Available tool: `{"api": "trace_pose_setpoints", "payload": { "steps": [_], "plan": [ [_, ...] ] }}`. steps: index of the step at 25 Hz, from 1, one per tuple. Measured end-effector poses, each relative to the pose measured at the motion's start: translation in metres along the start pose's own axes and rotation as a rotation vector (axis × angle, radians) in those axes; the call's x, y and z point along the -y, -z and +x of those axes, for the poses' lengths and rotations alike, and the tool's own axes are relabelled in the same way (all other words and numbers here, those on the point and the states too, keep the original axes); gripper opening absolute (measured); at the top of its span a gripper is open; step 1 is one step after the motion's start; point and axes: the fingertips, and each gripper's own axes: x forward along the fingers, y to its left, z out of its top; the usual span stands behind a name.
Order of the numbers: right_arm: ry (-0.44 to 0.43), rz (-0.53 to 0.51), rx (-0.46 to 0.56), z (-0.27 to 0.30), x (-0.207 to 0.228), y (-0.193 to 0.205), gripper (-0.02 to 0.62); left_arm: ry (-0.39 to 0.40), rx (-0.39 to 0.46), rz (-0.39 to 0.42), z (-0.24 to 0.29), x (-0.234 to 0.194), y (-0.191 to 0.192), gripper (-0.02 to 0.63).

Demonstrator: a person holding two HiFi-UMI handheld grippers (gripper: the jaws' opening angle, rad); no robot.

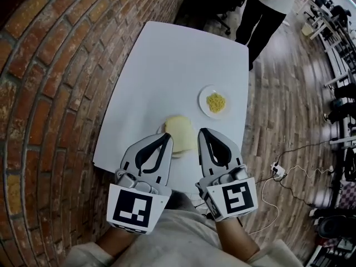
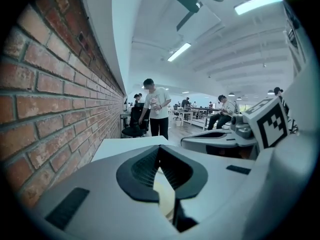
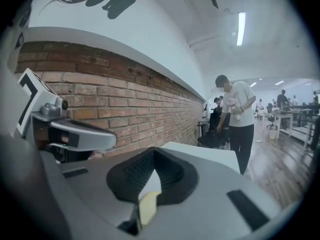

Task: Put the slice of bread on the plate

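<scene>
A pale slice of bread (image 1: 181,132) lies on a small white plate (image 1: 177,156) near the front edge of the white table (image 1: 167,65). My left gripper (image 1: 167,134) hangs just left of the bread with its jaws together and nothing held. My right gripper (image 1: 201,130) hangs just right of it, also shut and empty. In the left gripper view the left gripper (image 2: 160,148) has its tips meeting, and the bread (image 2: 164,194) shows below through the gap. The right gripper (image 3: 154,150) looks the same in its own view, with the bread (image 3: 147,206) below it.
A second small plate (image 1: 204,93) with yellow food stands to the right on the table. A brick wall (image 1: 44,93) runs along the left. A person (image 1: 267,10) stands beyond the table's far end. Cables and a power strip (image 1: 278,170) lie on the wooden floor at right.
</scene>
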Motion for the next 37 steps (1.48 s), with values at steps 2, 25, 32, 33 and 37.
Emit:
{"api": "trace_pose_setpoints", "payload": {
  "steps": [2, 25, 32, 33, 37],
  "plan": [
    [-0.008, -0.009, 0.033, -0.014, -0.009, -0.01, 0.006, 0.007, 0.021, 0.01, -0.009, 0.006, -0.006, 0.011],
    [-0.008, -0.064, 0.151, -0.116, -0.067, -0.055, 0.006, 0.084, 0.126, 0.085, -0.084, 0.072, -0.029, 0.011],
    [-0.032, -0.063, 0.156, -0.121, -0.075, -0.05, 0.006, 0.078, 0.131, 0.09, -0.088, 0.077, -0.029, 0.011],
    [-0.034, -0.065, 0.159, -0.121, -0.074, -0.051, 0.006, 0.074, 0.132, 0.091, -0.088, 0.077, -0.029, 0.011],
    [-0.039, -0.063, 0.163, -0.122, -0.073, -0.048, 0.006, 0.067, 0.129, 0.094, -0.086, 0.079, -0.025, 0.011]
  ]
}}
